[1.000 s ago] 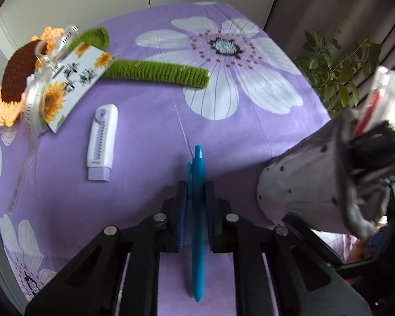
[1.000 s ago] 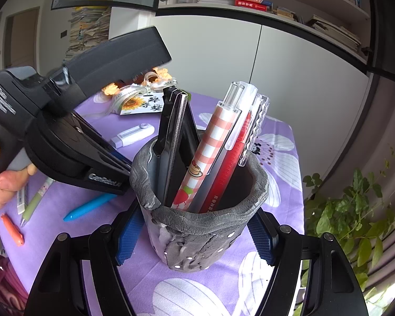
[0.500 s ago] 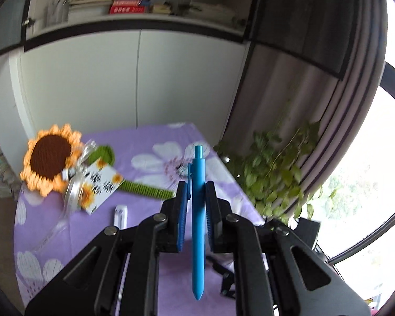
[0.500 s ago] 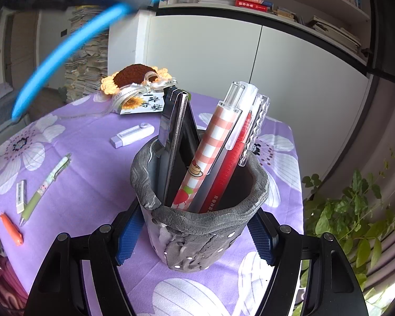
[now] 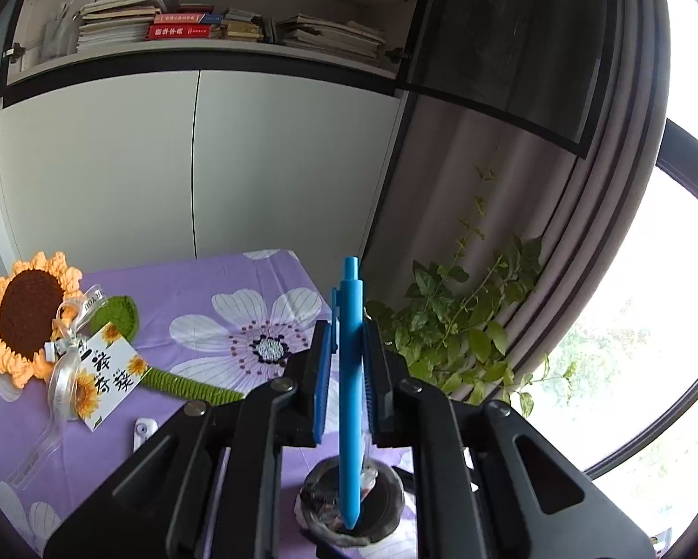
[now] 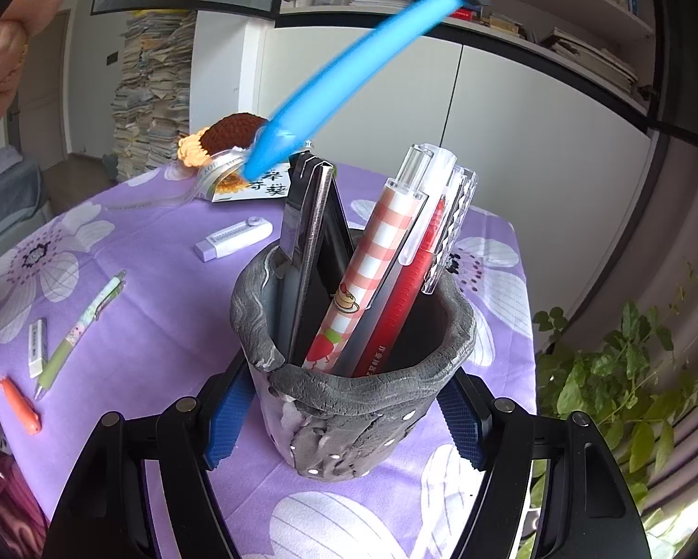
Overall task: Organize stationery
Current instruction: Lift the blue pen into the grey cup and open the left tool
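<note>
My left gripper (image 5: 346, 363) is shut on a blue pen (image 5: 351, 372) and holds it upright, tip down, above the grey pen holder (image 5: 386, 512). In the right wrist view the blue pen (image 6: 344, 79) hangs slanted above and left of the holder, tip clear of the rim. My right gripper (image 6: 344, 424) is shut on the grey pen holder (image 6: 349, 419), which stands on the purple flowered cloth (image 6: 162, 307). The holder contains a checked pen (image 6: 372, 270), a red pen (image 6: 409, 298), a clear-capped pen and a black folded tool (image 6: 309, 242).
On the cloth lie a white correction tape (image 6: 232, 241), a green pen (image 6: 81, 333), a small white eraser (image 6: 37, 347) and an orange cap (image 6: 20, 405). A crochet sunflower (image 5: 27, 316) with a card lies at the back. A leafy plant (image 5: 460, 326) stands right of the table.
My left gripper has lifted the blue pen off the cloth, swung it upright and carried it over to above the pen holder. The right gripper and holder have not moved.
</note>
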`<state>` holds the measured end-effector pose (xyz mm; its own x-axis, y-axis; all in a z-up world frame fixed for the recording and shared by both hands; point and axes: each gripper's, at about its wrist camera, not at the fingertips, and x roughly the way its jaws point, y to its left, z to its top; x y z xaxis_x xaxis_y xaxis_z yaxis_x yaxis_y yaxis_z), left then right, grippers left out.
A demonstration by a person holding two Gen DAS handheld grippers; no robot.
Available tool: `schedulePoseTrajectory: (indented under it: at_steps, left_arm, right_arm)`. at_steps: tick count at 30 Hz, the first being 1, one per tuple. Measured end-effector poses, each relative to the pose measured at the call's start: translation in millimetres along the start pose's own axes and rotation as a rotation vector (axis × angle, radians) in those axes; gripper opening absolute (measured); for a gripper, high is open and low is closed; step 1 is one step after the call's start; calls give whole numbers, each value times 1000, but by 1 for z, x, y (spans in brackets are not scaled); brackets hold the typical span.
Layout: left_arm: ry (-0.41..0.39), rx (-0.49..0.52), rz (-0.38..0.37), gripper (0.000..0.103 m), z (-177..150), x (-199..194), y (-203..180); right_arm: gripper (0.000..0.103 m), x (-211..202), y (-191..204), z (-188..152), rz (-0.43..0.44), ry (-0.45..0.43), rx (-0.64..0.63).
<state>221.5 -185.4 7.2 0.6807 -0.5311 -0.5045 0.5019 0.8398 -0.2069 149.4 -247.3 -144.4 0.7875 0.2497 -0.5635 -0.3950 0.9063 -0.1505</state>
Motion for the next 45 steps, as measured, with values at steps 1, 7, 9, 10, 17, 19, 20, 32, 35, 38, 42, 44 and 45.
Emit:
schedulePoseTrajectory:
  at_steps: [1,7,9,10,17,19,20,32,35,38,42,44,45]
  left_arm:
    - [-7,2,2,11,0,1,0]
    - [-30,-18,2,11,-1,10,7]
    - [-37,-34,-8,11,-2,11,10]
    - [-36,-37,-10,11,-2,12,10]
    - [-32,-34,-26,11,-7,7,9]
    - [-17,-28,-33,11,-13,6,8]
    - [-9,-25,-38,11,-16,5,7]
    - [59,9,-56,12,-59,-11,6]
    - [102,7,-69,11,-66,-9,7]
    - [122,-18,-84,23,-69,-14,12]
    - [91,-31,-70,60,-70,-34,19]
    - [61,-22,-20,60,-69,-48,24]
    - [53,-27,11,60,-69,-54,29]
  right_arm:
    - [73,0,-1,0,2,0,2]
    - [73,0,-1,0,2,0,2]
    - [73,0,-1,0,2,0,2]
    - [73,0,-2,0,2,0,2]
    - [73,0,-1,0,2,1,2]
    - [73,0,-1,0,2,0,2]
    - [73,0,-1,0,2,0,2]
    - [73,0,-2,0,1,0,1]
    - [73,0,-1,0,1,0,1]
    - [74,0,-1,0,0,1,0]
    - [74,1,-3,1,0,0,-1]
    - [74,1,-4,0,0,0,0]
    - [74,0,-5,0,1,0,1]
